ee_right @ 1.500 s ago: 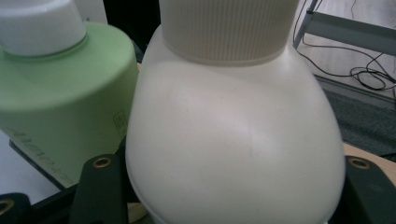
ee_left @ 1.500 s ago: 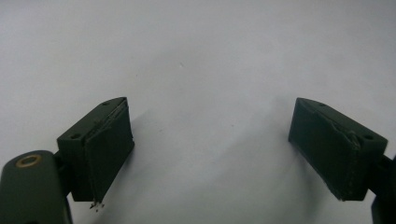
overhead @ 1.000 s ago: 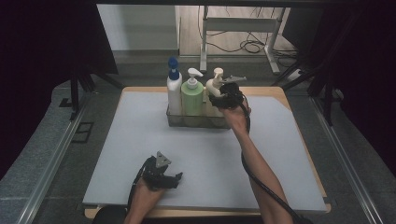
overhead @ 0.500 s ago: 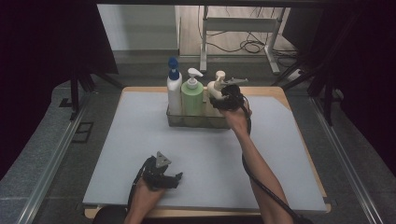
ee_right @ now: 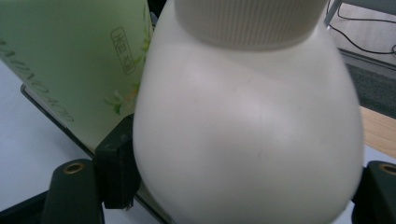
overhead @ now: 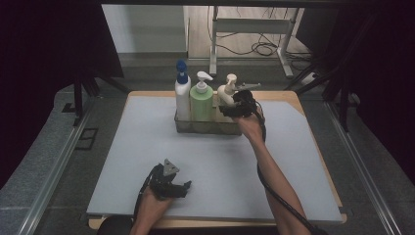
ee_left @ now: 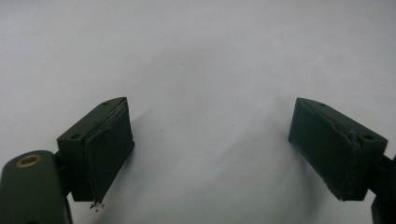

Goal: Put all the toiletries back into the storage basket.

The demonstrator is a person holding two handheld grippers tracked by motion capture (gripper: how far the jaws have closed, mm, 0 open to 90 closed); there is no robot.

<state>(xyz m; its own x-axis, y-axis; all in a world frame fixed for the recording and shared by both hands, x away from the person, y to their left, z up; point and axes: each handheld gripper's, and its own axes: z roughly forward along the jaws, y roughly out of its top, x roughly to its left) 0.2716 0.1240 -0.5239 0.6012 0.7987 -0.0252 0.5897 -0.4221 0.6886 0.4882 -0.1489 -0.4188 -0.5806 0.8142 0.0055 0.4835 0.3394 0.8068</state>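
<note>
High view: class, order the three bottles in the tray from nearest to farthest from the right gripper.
1. Cream pump bottle, right end of the tray, at the right gripper.
2. Green pump bottle, in the middle.
3. White bottle with blue cap, left end.

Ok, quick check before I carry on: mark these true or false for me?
1. Three bottles stand in the clear tray. True.
2. The blue-capped bottle is rightmost in the high view. False: it is leftmost; the cream bottle is rightmost, with the green bottle in the middle.
3. The cream bottle sits between the right gripper jaws. True; they have just been opening, and whether the pads press it is unclear.
4. The left gripper holds a bottle. False: it is open and empty over the mat.
</note>
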